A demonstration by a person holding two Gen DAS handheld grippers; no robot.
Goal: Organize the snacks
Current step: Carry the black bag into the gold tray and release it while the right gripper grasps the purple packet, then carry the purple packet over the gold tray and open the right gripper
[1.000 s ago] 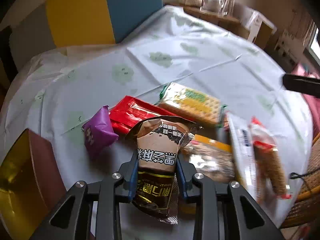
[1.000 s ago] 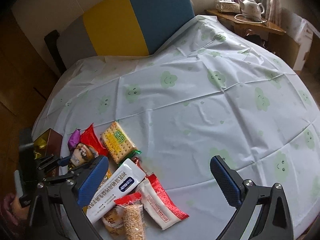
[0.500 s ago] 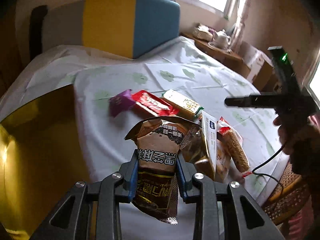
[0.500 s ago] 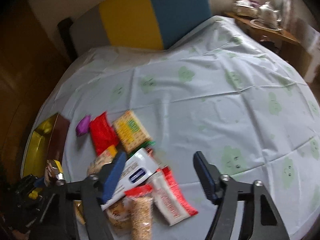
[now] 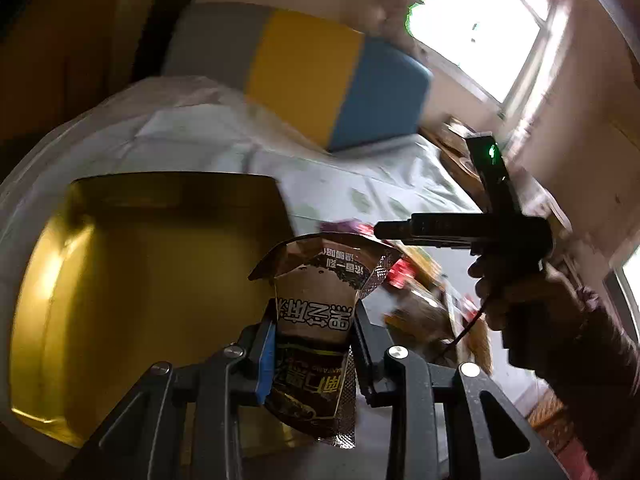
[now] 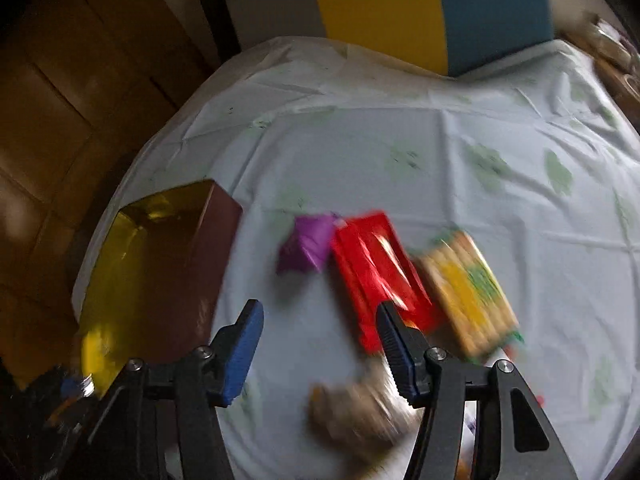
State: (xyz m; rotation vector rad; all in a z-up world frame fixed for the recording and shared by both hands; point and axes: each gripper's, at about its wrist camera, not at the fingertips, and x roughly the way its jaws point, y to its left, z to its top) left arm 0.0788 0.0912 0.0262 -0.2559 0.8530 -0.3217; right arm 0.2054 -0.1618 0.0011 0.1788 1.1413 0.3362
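Observation:
My left gripper (image 5: 314, 340) is shut on a brown snack packet (image 5: 316, 308) and holds it over the near right edge of an open box with a gold inside (image 5: 140, 280). The box also shows in the right wrist view (image 6: 160, 264), at the table's left edge. My right gripper (image 6: 320, 344) is open and empty, low over the snack pile. Before it lie a purple packet (image 6: 306, 246), a red packet (image 6: 376, 272) and a yellow-green cracker pack (image 6: 470, 292). A blurred brown packet (image 6: 352, 412) lies under its jaws. The right gripper also shows in the left wrist view (image 5: 460, 228), held by a hand.
The round table wears a white cloth with green prints (image 6: 400, 140). A grey, yellow and blue chair back (image 6: 400, 8) stands behind it. A wooden wall (image 6: 60, 100) is on the left. A side shelf (image 5: 460, 140) stands at the far right.
My left gripper has swung left with the brown packet, from over the snack pile to over the gold box. My right gripper has moved left and down over the snacks.

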